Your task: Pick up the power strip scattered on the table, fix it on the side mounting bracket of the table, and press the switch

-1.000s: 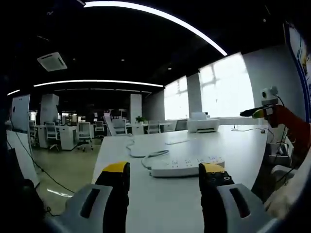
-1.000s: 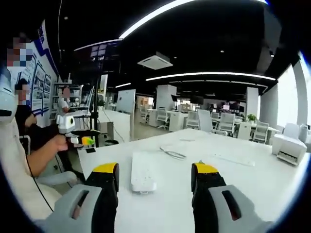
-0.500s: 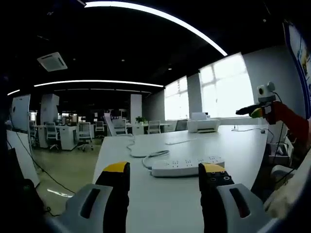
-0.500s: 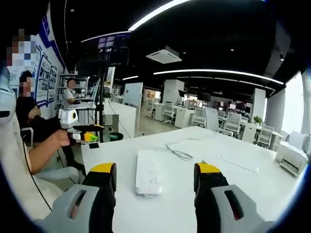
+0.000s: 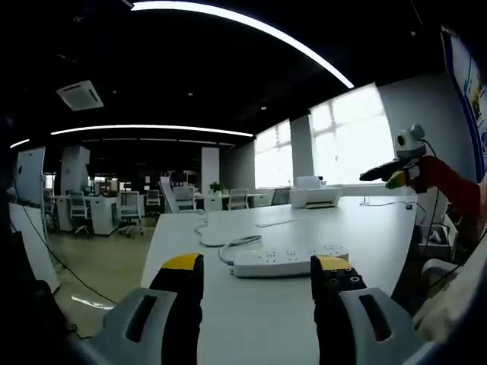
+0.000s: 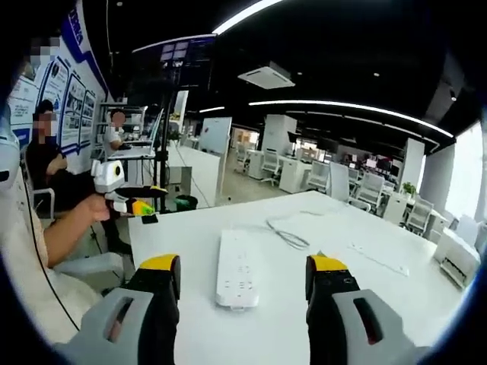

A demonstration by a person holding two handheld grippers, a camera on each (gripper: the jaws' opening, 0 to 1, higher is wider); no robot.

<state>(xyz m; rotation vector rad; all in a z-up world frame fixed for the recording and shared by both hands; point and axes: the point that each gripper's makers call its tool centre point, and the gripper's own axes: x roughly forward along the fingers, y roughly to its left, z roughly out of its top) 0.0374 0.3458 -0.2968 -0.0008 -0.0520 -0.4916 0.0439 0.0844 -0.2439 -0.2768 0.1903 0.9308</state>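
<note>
Both claws gape wide above the bench (image 6: 198, 236) — the right claw (image 6: 242, 277) should drop squarely astride the power strip (image 6: 237, 269), gripping its long sides, while the left claw (image 5: 257, 272) waits.

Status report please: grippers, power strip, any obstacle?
Both grippers open, empty. Power strip flat on table, untouched. Its cable trails beyond; nothing blocking.

No text, label, brand or number is legible in either view. The wall posters (image 6: 57, 99) in the right gripper view and the wall panel (image 5: 466, 72) in the left gripper view carry print too blurred to read.
</note>
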